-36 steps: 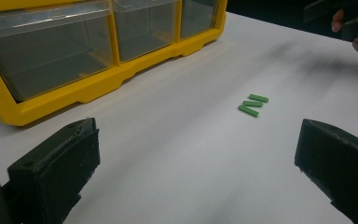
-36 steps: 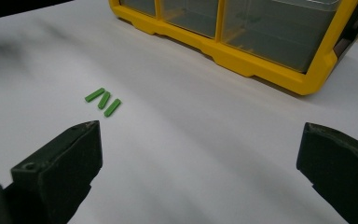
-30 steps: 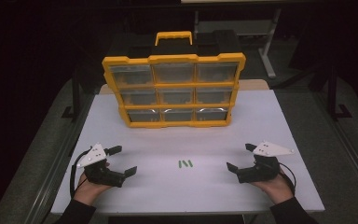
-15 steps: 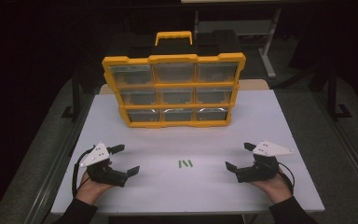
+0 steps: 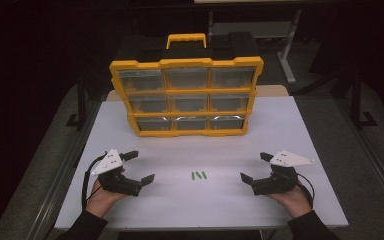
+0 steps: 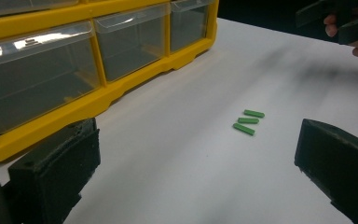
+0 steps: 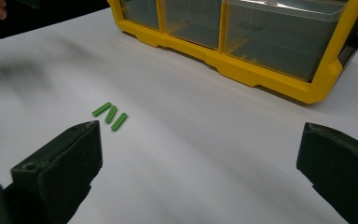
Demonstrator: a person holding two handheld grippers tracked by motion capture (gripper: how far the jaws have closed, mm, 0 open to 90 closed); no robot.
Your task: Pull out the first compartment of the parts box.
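Both hands low at the near edge of the white table (image 5: 290, 125), well apart. Left gripper (image 5: 139, 166) released, jaws spread wide, holding nothing, resting at the near left. Right gripper (image 5: 256, 166) likewise splayed and bare, at the near right, angled inward. Between them, three small green sticks (image 5: 198, 175) lying side by side, flat on the table, close together, touched by neither claw. Seen again along the left gripper's jaws (image 6: 249, 121) and the right's (image 7: 110, 115). Farther back, yellow drawer organiser (image 5: 186, 97) standing upright, clear drawers all pushed in, handle (image 5: 186, 39) on top
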